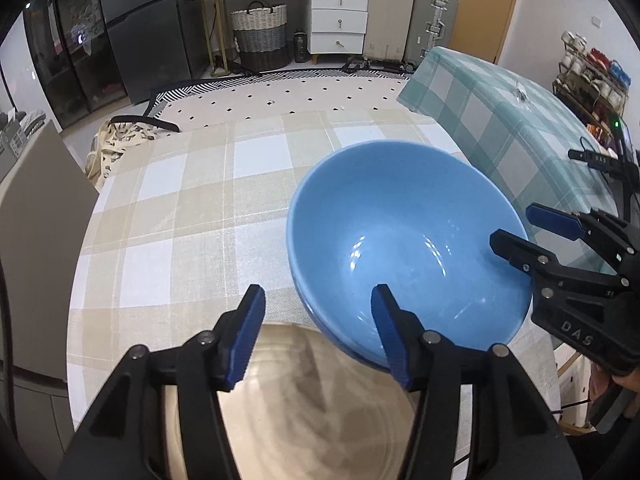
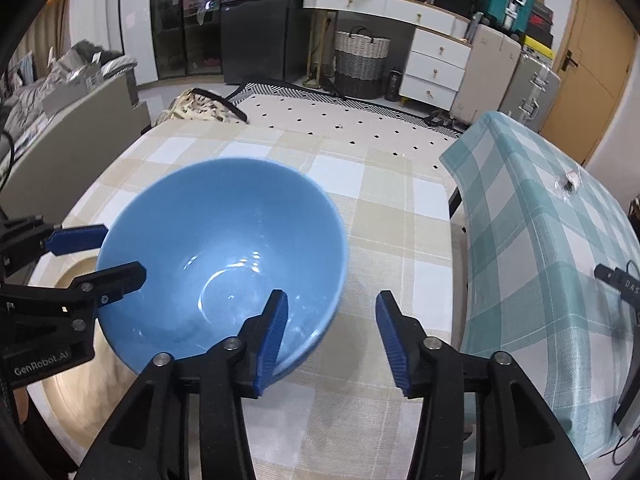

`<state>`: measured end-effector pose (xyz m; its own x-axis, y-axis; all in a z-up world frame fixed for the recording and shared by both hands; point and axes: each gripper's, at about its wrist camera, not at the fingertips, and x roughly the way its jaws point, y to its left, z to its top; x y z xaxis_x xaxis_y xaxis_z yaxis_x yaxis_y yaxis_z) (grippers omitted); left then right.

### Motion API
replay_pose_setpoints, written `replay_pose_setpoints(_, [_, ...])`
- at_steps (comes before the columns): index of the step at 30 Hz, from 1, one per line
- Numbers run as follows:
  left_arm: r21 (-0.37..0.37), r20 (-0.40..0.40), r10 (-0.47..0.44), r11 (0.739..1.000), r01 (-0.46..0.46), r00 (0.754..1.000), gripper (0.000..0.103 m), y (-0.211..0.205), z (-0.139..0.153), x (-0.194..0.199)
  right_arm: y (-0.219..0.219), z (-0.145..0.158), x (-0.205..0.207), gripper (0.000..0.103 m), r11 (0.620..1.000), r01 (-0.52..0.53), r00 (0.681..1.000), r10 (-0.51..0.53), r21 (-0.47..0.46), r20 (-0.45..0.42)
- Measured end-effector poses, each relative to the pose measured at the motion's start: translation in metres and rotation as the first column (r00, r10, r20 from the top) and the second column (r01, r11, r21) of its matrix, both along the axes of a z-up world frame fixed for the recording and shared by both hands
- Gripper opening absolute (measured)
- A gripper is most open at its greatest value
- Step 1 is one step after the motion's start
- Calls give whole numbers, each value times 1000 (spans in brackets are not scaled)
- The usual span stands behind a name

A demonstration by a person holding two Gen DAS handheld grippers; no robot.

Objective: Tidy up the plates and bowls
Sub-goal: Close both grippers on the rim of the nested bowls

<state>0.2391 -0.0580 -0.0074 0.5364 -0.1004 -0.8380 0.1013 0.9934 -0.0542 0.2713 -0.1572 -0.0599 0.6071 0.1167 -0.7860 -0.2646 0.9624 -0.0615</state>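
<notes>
On the beige checked counter [image 1: 180, 208], near its right side, the blue bowl [image 1: 404, 240] sits nested in a second blue bowl, whose rim shows just beneath it at the near left edge. The pair seems to lean on the beige plate [image 1: 320, 400] nearest me, which would explain why the bowl's mouth tips a little toward my left.

My left hand-held gripper [image 1: 318, 336] straddles the near left part of the bowl's rim. One pad [image 1: 390, 332] is inside the bowl and the other hangs outside, above the plate. My right hand-held gripper [image 2: 332, 340] does the same on the opposite side of the rim, with one pad [image 2: 276, 336] inside the bowl and the other out over the cloth. Both stand half-spread, and I see no pad pressing on the rim, so the bowl rests on its own weight rather than in my grip.

I judge that two grippers took opposite sides because a wide, smooth bowl would swing or slip from a single pinch. Spread like this, neither one disturbs the stack. Bowl in bowl fits the job of sorting like with like, and I'd say the stacking step is done.

The leaning base worries me, so I judge any withdrawal should clear the rim without nudging it. To the far right, a teal checked cloth [image 2: 540, 240] covers a separate surface.
</notes>
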Motion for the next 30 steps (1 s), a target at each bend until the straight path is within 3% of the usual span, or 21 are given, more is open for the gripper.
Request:
replay_pose_setpoints(2, [-36,-3,13,999,-13,1000,58,7,1,3,-10,3,3,70,998,16,1000,-15,57,-9])
replay_pose_setpoints(5, [-102,-34,31,994,-34,999,59,18,-3,8,-25,5,8,82,988,46,999,-42,147,-28])
replay_pose_setpoints(7, [-136,-64,42,989,-50,997,59,23,-8,12,-30,3,11,83,980,63,997,-54,187,-51])
replay_pose_setpoints(12, [-141,-87,54,988,-66,995,63,23,-18,17,-31,-10,21,84,972,82,993,-60,221,-104])
replay_pose_setpoints(14, [-159,-90,68,984,-81,994,84,26,-19,18,-28,-13,24,84,970,76,992,-50,229,-114])
replay_pose_setpoints(20, [-185,-98,82,978,-99,992,103,29,-22,24,-18,-19,27,83,973,62,992,-35,222,-123])
replay_pose_setpoints(30, [-205,-115,65,975,-88,991,103,27,-25,27,-12,-22,30,83,973,48,992,-20,226,-128])
